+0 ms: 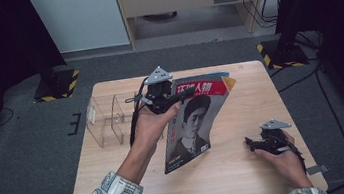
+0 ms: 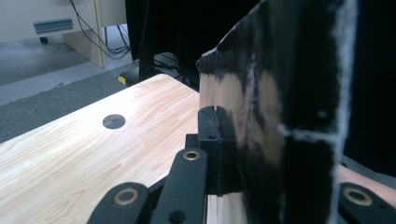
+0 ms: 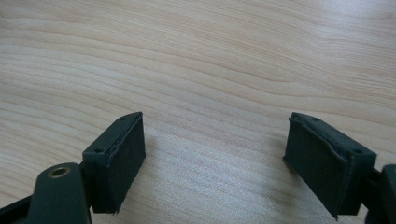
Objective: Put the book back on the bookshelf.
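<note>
The left gripper (image 1: pixel 180 96) is clamped on the top edge of a magazine (image 1: pixel 196 121), which hangs tilted above the middle of the table (image 1: pixel 241 98), its lower corner close to the wood or touching it (the high view does not settle which). The cover faces the high camera: a black-and-white portrait of a person in dark clothes under a red masthead with large Chinese characters, the last two reading 人物; the first characters are partly hidden by the gripper. A red strip with small writing runs down the cover's left side, and more small print sits at the bottom edge, all too small to read.

In the left gripper view the magazine (image 2: pixel 289 107) stands edge-on between the black jaws, one pad (image 2: pixel 217 149) pressed flat on it.

Left of the magazine a clear holder (image 1: pixel 107 120) with upright dividers stands on the table, apart from the magazine.

The right gripper (image 1: pixel 251 143) rests low at the table's right side, well apart from the magazine. In its own view the jaws stand wide over bare wood (image 3: pixel 210 60), gripping nothing.
</note>
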